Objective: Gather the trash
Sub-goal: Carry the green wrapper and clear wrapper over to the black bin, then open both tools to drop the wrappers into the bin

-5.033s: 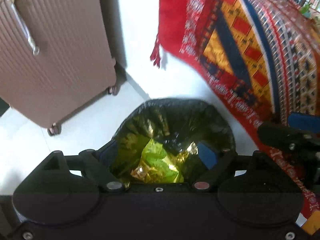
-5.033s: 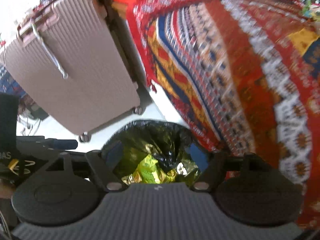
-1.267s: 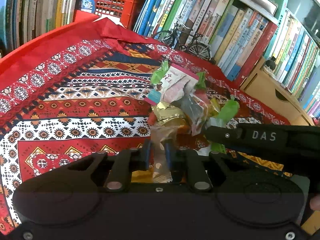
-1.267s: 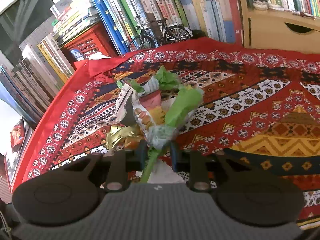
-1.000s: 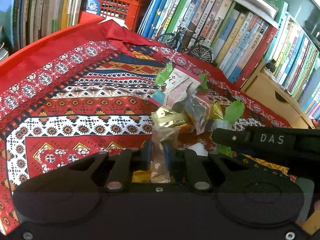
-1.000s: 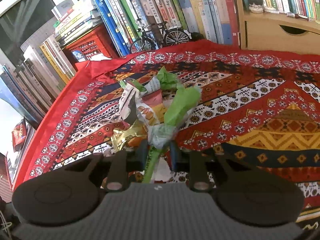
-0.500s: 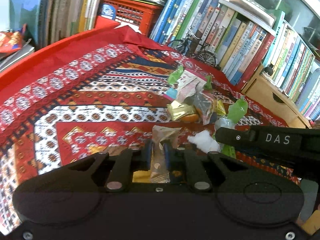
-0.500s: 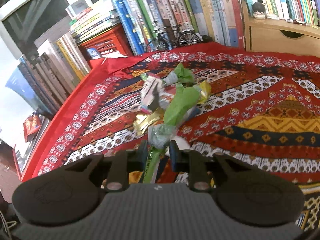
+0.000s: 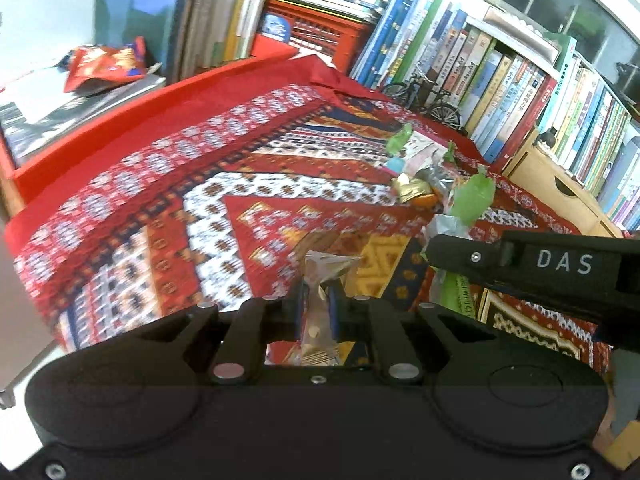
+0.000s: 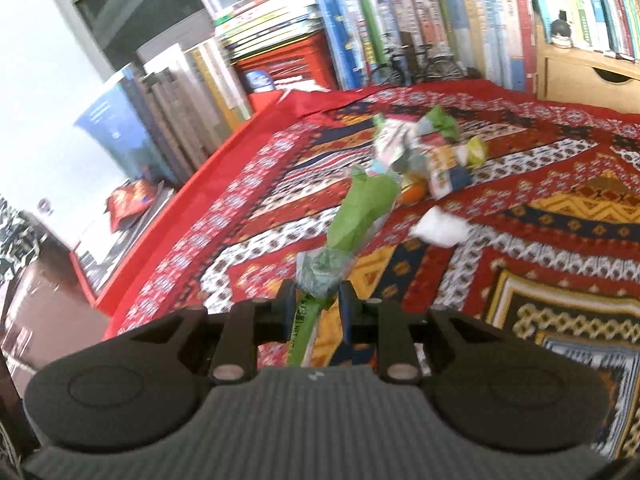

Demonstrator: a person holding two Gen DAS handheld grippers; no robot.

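A clear plastic wrapper (image 9: 322, 280) is pinched between the blue pads of the left claw (image 9: 318, 304), its crinkled top sticking up past the fingertips and its lower end hanging down behind them, held above the near part of the patterned red cloth (image 9: 200, 184). The right claw (image 10: 316, 304) is closed on a long green wrapper (image 10: 360, 216), gripped at its twisted, paler lower section; the green length slants up and away from the fingers, and a printed strip of it trails down toward the claw body. In the left wrist view the same green wrapper (image 9: 472, 200) rises just beyond the black arm of the right claw marked "DAS" (image 9: 560, 264), which crosses the right side of that frame.

The rest of the trash lies in a loose pile (image 10: 424, 152) farther back on the cloth: crumpled printed packets, a gold foil piece (image 9: 412, 190), something orange, green scraps. A crumpled white tissue (image 10: 438, 222) sits apart from the pile, nearer the claws. The cloth covers the desk and drapes over its left edge.

Behind the pile stands a small model bicycle (image 9: 424, 98) against a row of upright books (image 9: 460, 60). A red plastic crate (image 10: 284, 60) with stacked books on it sits at the back left, and a wooden drawer unit (image 10: 584, 76) at the back right. A red snack bag (image 9: 106, 62) lies on flat books off the desk's left side.
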